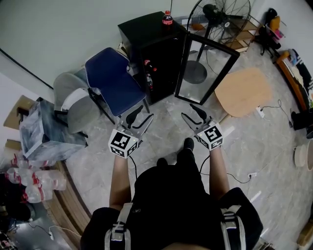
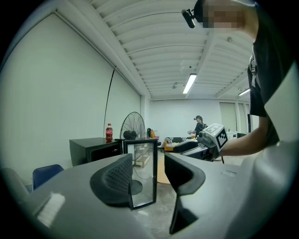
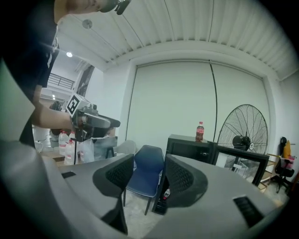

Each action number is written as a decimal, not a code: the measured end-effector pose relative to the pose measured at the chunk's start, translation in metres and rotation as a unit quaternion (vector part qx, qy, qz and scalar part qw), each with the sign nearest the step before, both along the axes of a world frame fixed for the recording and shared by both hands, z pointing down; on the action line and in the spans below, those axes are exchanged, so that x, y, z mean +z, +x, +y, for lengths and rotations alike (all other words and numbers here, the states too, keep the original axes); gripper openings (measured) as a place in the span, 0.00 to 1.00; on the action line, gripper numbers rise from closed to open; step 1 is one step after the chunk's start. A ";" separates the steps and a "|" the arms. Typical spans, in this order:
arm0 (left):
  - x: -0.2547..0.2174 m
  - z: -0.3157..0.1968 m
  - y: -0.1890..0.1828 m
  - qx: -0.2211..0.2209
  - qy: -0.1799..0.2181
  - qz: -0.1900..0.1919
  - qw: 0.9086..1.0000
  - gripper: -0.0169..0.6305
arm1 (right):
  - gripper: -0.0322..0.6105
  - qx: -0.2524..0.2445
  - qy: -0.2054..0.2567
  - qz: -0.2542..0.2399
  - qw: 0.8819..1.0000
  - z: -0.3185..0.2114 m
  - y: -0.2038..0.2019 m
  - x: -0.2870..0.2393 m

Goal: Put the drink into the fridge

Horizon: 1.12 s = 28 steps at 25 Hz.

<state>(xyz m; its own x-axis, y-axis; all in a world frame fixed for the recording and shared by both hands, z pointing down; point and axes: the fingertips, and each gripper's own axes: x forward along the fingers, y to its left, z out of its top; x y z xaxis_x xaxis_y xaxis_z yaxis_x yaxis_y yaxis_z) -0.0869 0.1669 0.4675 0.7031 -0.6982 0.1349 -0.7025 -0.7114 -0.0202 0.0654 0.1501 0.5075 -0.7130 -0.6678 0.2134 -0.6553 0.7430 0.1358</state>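
Note:
A cola bottle (image 1: 167, 18) with a red cap stands upright on top of the black mini fridge (image 1: 142, 31). The fridge's glass door (image 1: 205, 71) hangs open to the right, and a drink bottle (image 1: 149, 66) shows on a shelf inside. My left gripper (image 1: 139, 118) and right gripper (image 1: 194, 113) are held side by side over the floor, short of the fridge, both open and empty. In the left gripper view the jaws (image 2: 148, 175) frame the glass door (image 2: 140, 175), with the cola bottle (image 2: 109, 132) at the left. The right gripper view's jaws (image 3: 149, 179) frame the blue chair (image 3: 145, 175); the cola bottle (image 3: 199, 131) stands beyond.
A blue chair (image 1: 115, 80) stands just left of the fridge, a grey chair (image 1: 71, 100) beside it. A standing fan (image 1: 220, 14) and a round wooden tabletop (image 1: 243, 91) lie to the right. Packs of water bottles (image 1: 34, 178) sit at the left; cables (image 1: 274, 110) cross the floor.

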 end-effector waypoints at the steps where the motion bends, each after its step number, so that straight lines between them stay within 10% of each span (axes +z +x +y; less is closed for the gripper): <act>1: 0.000 0.000 0.000 0.002 0.001 0.000 1.000 0.36 | 0.40 0.001 0.000 -0.002 1.000 0.000 -0.001 0.000; 28: -0.008 -0.106 0.025 -0.018 0.001 -0.028 0.999 0.41 | 0.47 0.010 -0.023 -0.015 1.000 -0.113 0.029 0.011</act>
<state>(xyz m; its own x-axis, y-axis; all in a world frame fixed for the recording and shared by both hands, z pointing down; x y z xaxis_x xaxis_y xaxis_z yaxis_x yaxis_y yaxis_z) -0.0619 0.0605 0.4592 0.6691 -0.7230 0.1723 -0.7251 -0.6859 -0.0622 0.0944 0.0373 0.5187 -0.7058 -0.6726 0.2222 -0.6738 0.7343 0.0824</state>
